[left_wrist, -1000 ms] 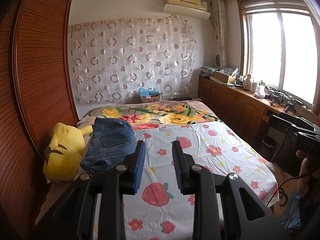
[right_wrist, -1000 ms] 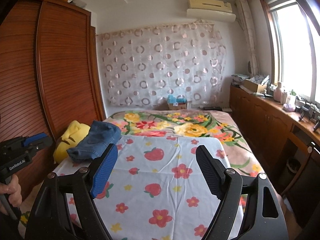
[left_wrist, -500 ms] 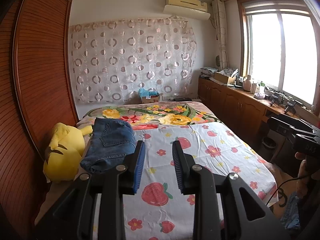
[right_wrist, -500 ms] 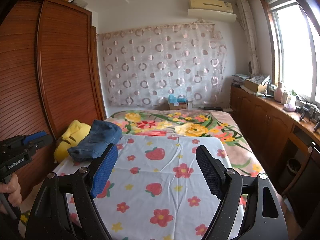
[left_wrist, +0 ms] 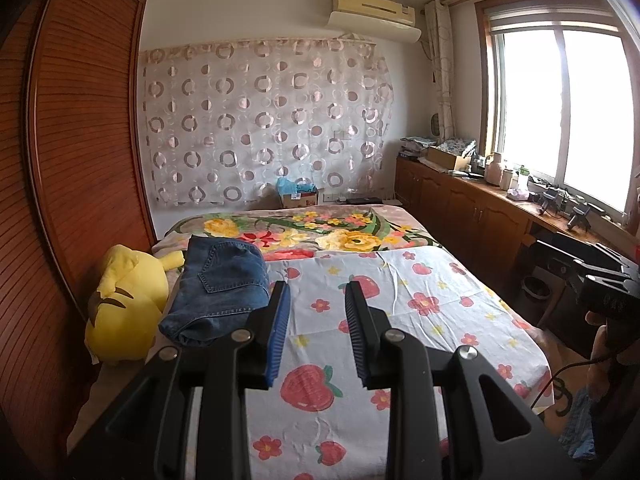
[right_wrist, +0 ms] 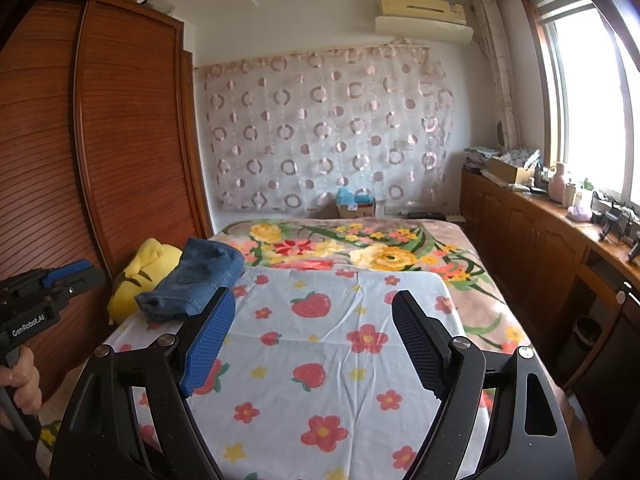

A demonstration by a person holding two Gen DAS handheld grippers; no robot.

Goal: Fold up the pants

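**Folded jeans at bed's left edge; both grippers empty above the sheet**

Bed point(left_wrist: 400, 236): fills the room's middle, running toward 12 o'clock. A wardrobe point(left_wrist: 80, 160) stands close along its left edge; cabinets point(left_wrist: 460, 208) line the right side across a narrow floor strip.

Sheet point(right_wrist: 360, 320): strawberry-print, covers the near half of the bed; its broad middle lies flat, with creases only.

Plush point(left_wrist: 124, 304): yellow, at the left edge between bed and wardrobe, touching the jeans.

Jeans point(left_wrist: 224, 284): folded in a stack at the sheet's left margin, resting partly on the plush.

Left gripper point(left_wrist: 314, 332): jaws a narrow gap apart, holding nothing; jeans at 10 o'clock, just beyond the left finger.

Right gripper point(right_wrist: 308, 340): jaws wide apart, holding nothing; jeans point(right_wrist: 196, 280) at 10 o'clock, past the left finger.
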